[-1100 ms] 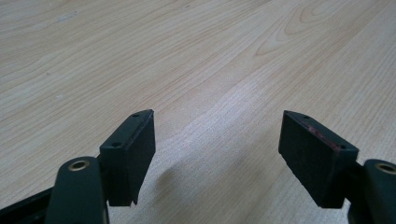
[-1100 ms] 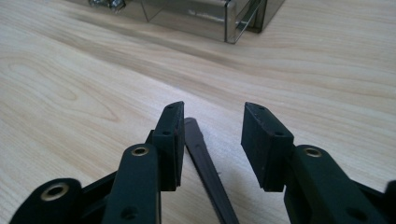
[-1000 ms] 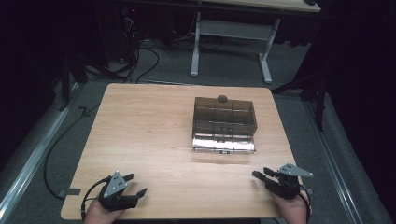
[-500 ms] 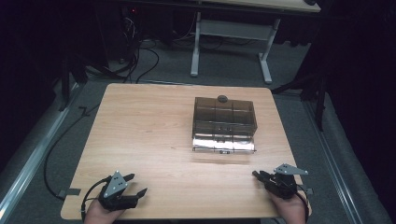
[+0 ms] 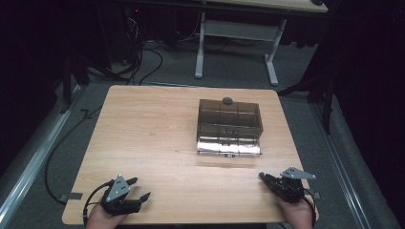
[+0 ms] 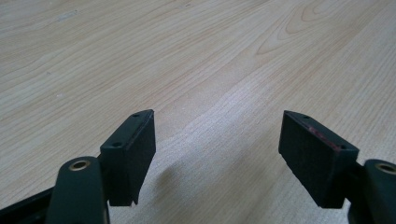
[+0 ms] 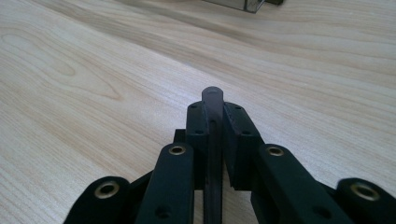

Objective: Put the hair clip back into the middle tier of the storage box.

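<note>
Right hand-held gripper (image 7: 214, 122) resting at near right corner of surface (image 5: 153, 138); jaws just been closing, now pinching thin dark flat piece (image 7: 213, 100), edge-on, tip poking past pads; what piece is, cannot tell. Left hand-held gripper (image 6: 217, 154) standing wide apart, nothing between, at near left corner. Smoky clear box (image 5: 229, 125) with small dark knob (image 5: 227, 100) sitting well apart, toward far right of surface. Risks: thin piece slipping or twisting in narrow pinch while being carried; piece striking box wall, shoving light box along surface. No readable writing or brand showing.
</note>
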`<state>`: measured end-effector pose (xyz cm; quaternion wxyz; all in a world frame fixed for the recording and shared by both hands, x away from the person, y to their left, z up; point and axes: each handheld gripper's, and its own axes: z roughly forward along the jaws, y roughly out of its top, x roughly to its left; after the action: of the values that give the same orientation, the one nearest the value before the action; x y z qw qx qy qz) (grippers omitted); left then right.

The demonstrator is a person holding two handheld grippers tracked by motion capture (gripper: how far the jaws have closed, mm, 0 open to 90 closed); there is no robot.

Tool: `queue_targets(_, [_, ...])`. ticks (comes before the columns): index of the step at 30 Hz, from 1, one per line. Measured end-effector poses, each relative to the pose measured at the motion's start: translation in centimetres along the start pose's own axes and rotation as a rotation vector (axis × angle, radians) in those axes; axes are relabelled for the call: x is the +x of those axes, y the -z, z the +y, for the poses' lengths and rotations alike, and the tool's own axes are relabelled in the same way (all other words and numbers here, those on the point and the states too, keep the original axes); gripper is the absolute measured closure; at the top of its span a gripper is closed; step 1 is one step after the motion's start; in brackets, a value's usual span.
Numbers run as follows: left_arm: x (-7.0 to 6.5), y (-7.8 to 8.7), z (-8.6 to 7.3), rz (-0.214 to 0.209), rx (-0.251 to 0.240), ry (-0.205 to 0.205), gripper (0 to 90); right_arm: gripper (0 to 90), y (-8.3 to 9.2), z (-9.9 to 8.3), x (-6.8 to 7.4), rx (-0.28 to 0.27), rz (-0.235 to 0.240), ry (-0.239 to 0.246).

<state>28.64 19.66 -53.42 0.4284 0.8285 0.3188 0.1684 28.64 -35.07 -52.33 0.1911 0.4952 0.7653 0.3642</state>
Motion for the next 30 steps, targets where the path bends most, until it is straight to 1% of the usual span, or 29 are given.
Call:
queue_targets(5, [0.0, 0.0, 0.0, 0.001, 0.001, 0.001, 27.8, 81.5, 0.2, 0.2, 0.2, -0.013, -0.001, 0.014])
queue_targets(6, [0.0, 0.0, 0.0, 0.001, 0.001, 0.001, 27.9, 81.5, 0.2, 0.3, 0.3, -0.015, -0.001, 0.025])
queue_targets(8, [0.0, 0.0, 0.0, 0.001, 0.002, 0.001, 27.8, 81.5, 0.3, 0.3, 0.6, -0.017, 0.003, 0.026])
queue_targets(9, [0.0, 0.0, 0.0, 0.001, 0.002, 0.001, 27.9, 81.5, 0.2, 0.4, 0.6, -0.019, 0.004, 0.039])
queue_targets(12, [0.0, 0.0, 0.0, 0.001, 0.002, 0.002, 27.9, 81.5, 0.2, 0.6, 1.1, -0.018, 0.013, 0.048])
queue_targets(16, [0.0, 0.0, 0.0, -0.001, 0.003, 0.001, 27.8, 81.5, -0.1, 0.8, 1.8, -0.017, 0.035, 0.060])
queue_targets(17, [0.0, 0.0, 0.0, 0.000, 0.004, 0.001, 27.8, 81.5, -0.2, 0.9, 2.0, -0.017, 0.042, 0.070])
queue_targets(25, [0.0, 0.0, 0.0, -0.001, 0.004, 0.001, 27.8, 81.5, -1.0, 1.6, 4.4, -0.008, 0.102, 0.118])
queue_targets(30, [0.0, 0.0, 0.0, -0.001, 0.003, 0.000, 27.8, 81.5, -1.5, 1.8, 5.4, 0.003, 0.131, 0.140])
